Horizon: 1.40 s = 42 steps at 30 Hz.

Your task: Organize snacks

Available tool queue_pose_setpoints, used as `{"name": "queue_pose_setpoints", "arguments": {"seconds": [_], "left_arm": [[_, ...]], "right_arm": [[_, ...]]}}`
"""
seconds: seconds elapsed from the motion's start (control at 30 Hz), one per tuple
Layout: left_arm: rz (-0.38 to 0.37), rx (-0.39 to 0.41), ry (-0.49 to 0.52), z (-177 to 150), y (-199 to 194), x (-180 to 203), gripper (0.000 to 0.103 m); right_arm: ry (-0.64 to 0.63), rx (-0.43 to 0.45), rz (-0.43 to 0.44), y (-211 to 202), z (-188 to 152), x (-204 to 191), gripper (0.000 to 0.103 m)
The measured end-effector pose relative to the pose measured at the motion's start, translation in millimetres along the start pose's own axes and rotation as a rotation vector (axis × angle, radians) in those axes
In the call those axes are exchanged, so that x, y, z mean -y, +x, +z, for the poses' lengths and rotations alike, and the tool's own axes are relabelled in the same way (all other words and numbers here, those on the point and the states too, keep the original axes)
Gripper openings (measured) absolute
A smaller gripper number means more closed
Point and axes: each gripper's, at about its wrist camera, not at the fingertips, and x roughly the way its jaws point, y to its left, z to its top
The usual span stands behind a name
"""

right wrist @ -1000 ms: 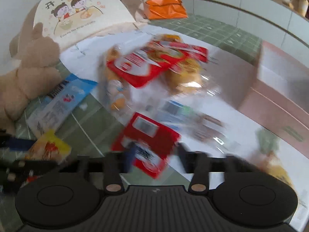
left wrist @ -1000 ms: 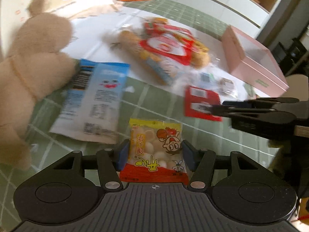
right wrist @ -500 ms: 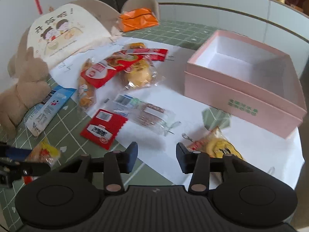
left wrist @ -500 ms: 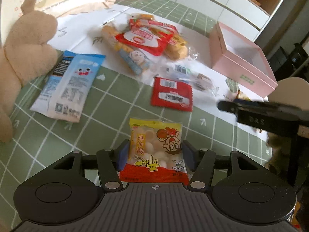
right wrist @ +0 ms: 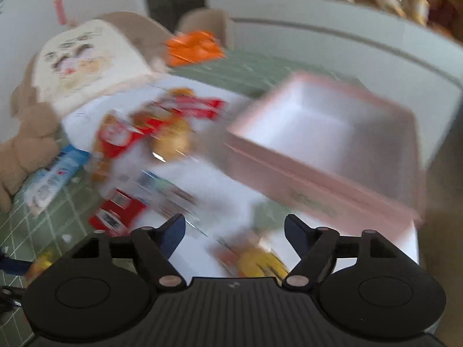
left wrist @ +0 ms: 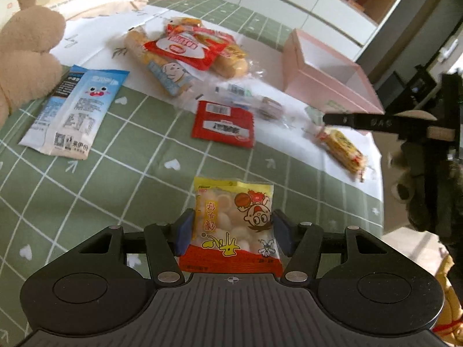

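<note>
**Left gripper clamps a snack pack, right gripper spread and empty**

The left gripper has its blue pads pressed on both sides of the yellow snack pack, held above the green tablecloth; ahead of its jaws lie the red sachet and the pink box. The right gripper has just been opening; nothing sits between its jaws; beyond them, blurred, lie a yellow packet and, further off, the pink box.

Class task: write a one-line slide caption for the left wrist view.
Left gripper clamps a yellow snack packet above the green checked tablecloth, other snacks and an open pink box beyond.
</note>
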Motion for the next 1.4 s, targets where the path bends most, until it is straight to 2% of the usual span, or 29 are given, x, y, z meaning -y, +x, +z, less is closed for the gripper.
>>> {"name": "queue_pose_setpoints", "arguments": {"seconds": [0.1, 0.17, 0.27, 0.37, 0.43, 0.5, 0.57, 0.63, 0.73, 0.87, 0.93, 1.0, 1.03, 1.1, 1.17, 1.23, 1.33, 1.4], "left_arm": [[-0.028, 0.008, 0.011, -5.0, -10.3, -2.7, 0.063], [-0.037, 0.018, 0.022, -5.6, -16.8, -5.7, 0.063], [-0.037, 0.024, 0.033, -0.4, -21.1, -6.0, 0.063], [-0.035, 0.029, 0.070, 6.6, -23.2, 8.2, 0.063], [-0.008, 0.029, 0.102, 10.1, -20.5, 24.0, 0.063], [0.011, 0.037, 0.121, 13.2, -17.9, 40.0, 0.063], [0.035, 0.049, 0.111, 16.3, -18.5, 53.9, 0.063], [0.016, 0.066, 0.097, 23.5, -17.3, 65.9, 0.063], [0.029, 0.088, 0.121, 46.1, -8.5, 90.6, 0.063], [-0.034, 0.145, 0.191, 102.0, -5.8, 135.7, 0.063], [-0.069, 0.203, 0.251, 142.0, -2.5, 161.5, 0.064], [-0.123, 0.212, 0.270, 182.0, 16.8, 179.2, 0.065], [-0.144, 0.202, 0.272, 199.1, 34.6, 183.6, 0.065], [-0.137, 0.128, 0.302, 225.7, 90.0, 189.0, 0.063], [-0.181, 0.089, 0.300, 236.7, 132.1, 184.1, 0.062], [-0.207, 0.109, 0.272, 237.5, 145.3, 174.0, 0.060], [-0.284, 0.145, 0.181, 232.5, 140.7, 150.6, 0.060], [-0.286, 0.207, 0.132, 224.4, 120.1, 132.1, 0.060]], "right_arm": [[0.126, -0.087, -0.012, 10.9, -14.9, 19.9, 0.076], [0.161, -0.124, -0.029, 12.8, -27.6, 13.8, 0.075], [0.120, -0.122, -0.016, -2.3, -45.7, -12.4, 0.072], [0.057, -0.081, -0.088, -13.6, -50.7, -35.1, 0.072], [0.095, -0.071, -0.113, -10.3, -44.6, -32.9, 0.072], [0.135, -0.109, -0.125, 5.0, -36.8, -27.0, 0.070], [0.107, -0.148, -0.165, 10.8, -34.4, -25.0, 0.045], [0.063, -0.163, -0.148, 5.9, -37.9, -24.0, 0.035], [0.053, -0.139, -0.058, -21.4, -46.9, -11.5, 0.034], [0.087, -0.072, 0.051, -64.5, -42.9, 17.4, 0.034], [0.082, -0.040, 0.058, -78.6, -36.5, 27.5, 0.034], [0.096, -0.026, 0.038, -85.0, -31.4, 33.8, 0.034], [0.114, -0.022, 0.031, -87.1, -29.9, 36.0, 0.034], [0.137, -0.012, 0.001, -91.4, -30.3, 36.4, 0.034], [0.154, -0.005, -0.072, -95.8, -32.9, 36.3, 0.034], [0.204, 0.016, -0.095, -104.0, -36.0, 41.2, 0.034], [0.255, 0.003, -0.092, -102.6, -31.7, 49.4, 0.034], [0.253, 0.040, -0.114, -107.9, -16.4, 50.5, 0.034]]}}
